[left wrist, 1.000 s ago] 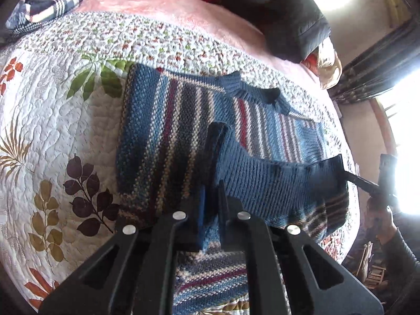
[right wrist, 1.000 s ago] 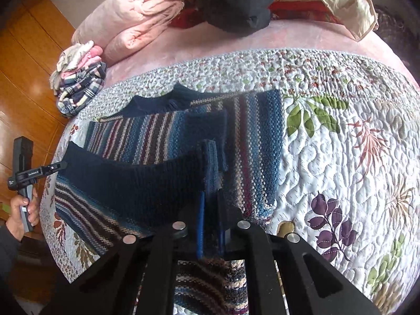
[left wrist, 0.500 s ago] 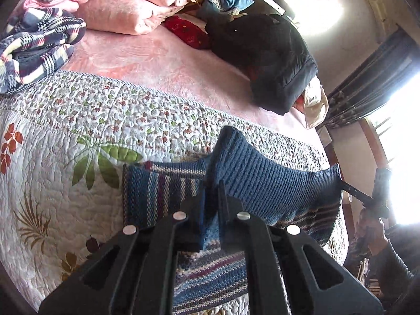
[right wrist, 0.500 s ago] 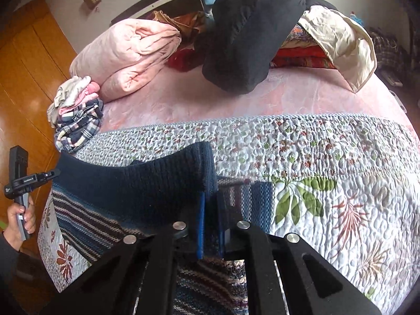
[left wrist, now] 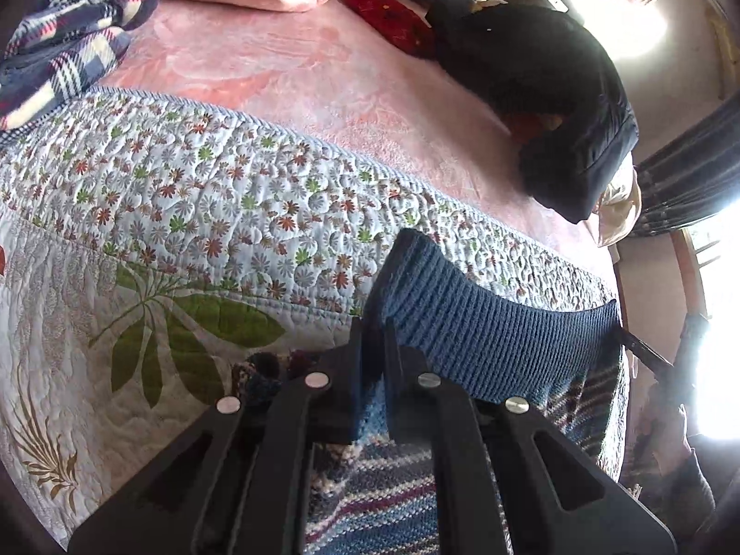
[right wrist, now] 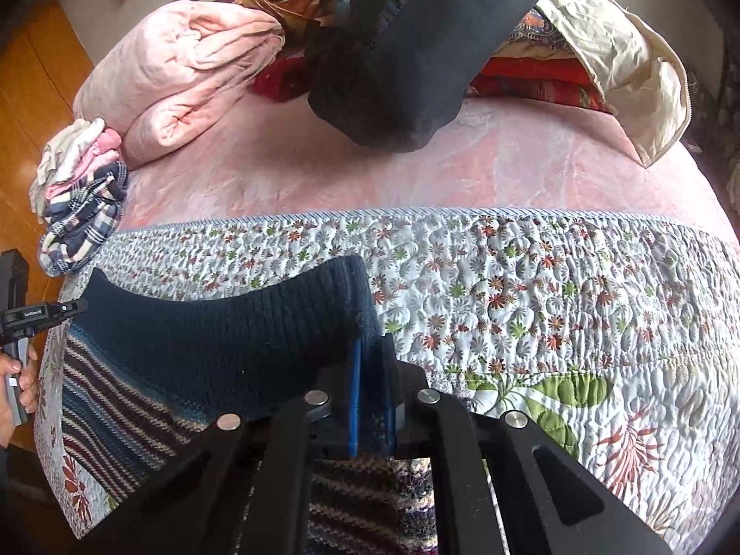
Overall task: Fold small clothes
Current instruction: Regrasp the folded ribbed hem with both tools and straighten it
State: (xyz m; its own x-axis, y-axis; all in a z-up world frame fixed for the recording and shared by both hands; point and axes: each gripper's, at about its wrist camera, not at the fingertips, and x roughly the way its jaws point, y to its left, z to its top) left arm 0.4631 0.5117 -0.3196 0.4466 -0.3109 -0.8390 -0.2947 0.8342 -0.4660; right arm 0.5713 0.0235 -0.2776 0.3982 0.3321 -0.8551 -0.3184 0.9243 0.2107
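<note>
Clearly soft, limp knit: striped sweater [left wrist: 384, 504] sags between grips, ribbed hem [left wrist: 485, 337] stretched taut over quilt [left wrist: 194, 194] on bed. Left gripper [left wrist: 372, 360] jaws clamped on one hem corner; right gripper [right wrist: 372, 393] jaws clamped on other. Likely light but stretchy; thick hem corners best hold, loose stitches may snag. Rest of sweater lies on quilt below. Nearby: plaid clothes pile [right wrist: 78, 226] at quilt's far edge, pink blanket [right wrist: 185, 69], black jacket [right wrist: 416, 46] well apart. Landing zone ahead open.
</note>
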